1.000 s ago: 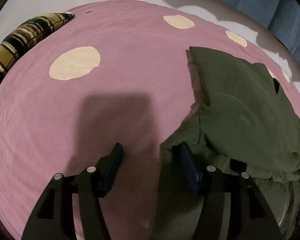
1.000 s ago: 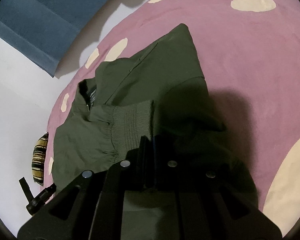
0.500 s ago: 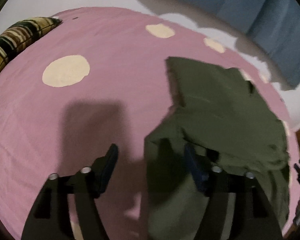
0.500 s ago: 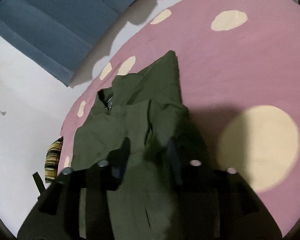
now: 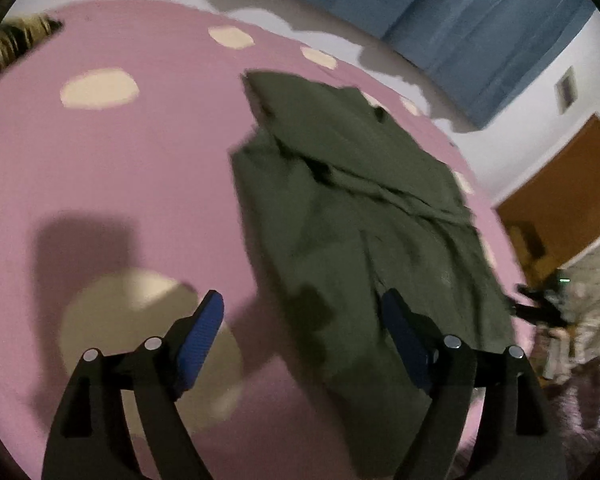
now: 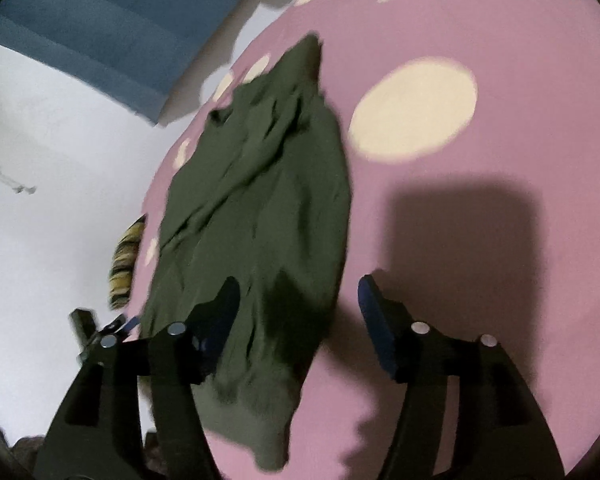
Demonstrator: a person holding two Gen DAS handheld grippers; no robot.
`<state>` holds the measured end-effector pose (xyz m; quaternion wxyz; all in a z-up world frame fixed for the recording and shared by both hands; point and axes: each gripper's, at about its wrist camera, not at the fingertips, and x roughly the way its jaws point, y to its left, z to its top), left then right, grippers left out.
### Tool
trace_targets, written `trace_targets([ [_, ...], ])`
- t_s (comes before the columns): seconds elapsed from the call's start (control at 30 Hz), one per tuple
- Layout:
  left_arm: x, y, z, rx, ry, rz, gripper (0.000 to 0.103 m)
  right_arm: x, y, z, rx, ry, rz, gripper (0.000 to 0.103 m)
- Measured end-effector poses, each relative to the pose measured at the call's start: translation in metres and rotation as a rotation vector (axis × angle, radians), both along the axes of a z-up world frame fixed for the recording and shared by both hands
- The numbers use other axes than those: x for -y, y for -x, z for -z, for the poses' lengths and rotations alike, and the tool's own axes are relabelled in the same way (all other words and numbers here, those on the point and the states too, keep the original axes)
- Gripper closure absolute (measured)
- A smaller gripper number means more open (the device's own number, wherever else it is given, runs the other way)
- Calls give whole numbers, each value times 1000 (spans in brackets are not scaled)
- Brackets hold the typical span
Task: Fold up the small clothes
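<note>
— Both grippers have pulled back from the green garment point(image 5: 364, 216) since a second ago, and it now lies lengthwise on the pink bedspread point(image 5: 112, 168).

— And the jaws?

— Left gripper point(image 5: 302, 312) has just been opening; its blue pads stand wide with nothing pinched, though the garment's near end shows in the gap between them. Right gripper point(image 6: 296, 300) was clenched at first and has just been opening as well. Its jaws are spread, and the cloth lies under the gap without either pad pressing on it.

— Where does the garment sit?

— Toward the side of the bed near the white wall point(image 6: 60, 208), stretched from near the grippers toward the blue curtain point(image 5: 460, 12). It is rumpled, with folds running along its length. In the right wrist view, a large cream spot point(image 6: 412, 108) on the bedspread lies just beside it.

— Anything else on the bed?

— One striped yellow-and-black cloth point(image 6: 126, 256) at the bed's edge, apart from the garment. Both views are blurred.
</note>
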<state>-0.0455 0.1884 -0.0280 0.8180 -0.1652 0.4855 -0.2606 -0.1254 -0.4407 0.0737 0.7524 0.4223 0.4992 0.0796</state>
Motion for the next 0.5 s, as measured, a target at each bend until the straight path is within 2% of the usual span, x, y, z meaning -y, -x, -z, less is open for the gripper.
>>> trace_targets([
  [0.13,5,8,18,-102,140,58,21,-17,8,8,6,-66,-84,41],
  [0.23,15,11,29,-146,198,88,21,-27,7,9,32,-111,-120,36],
  [0.4,36,12,34,-143,236,140,21,-44,3,7,63,-176,-180,34],
  [0.5,47,9,35,-139,250,165,21,-50,2,6,79,-172,-194,31],
])
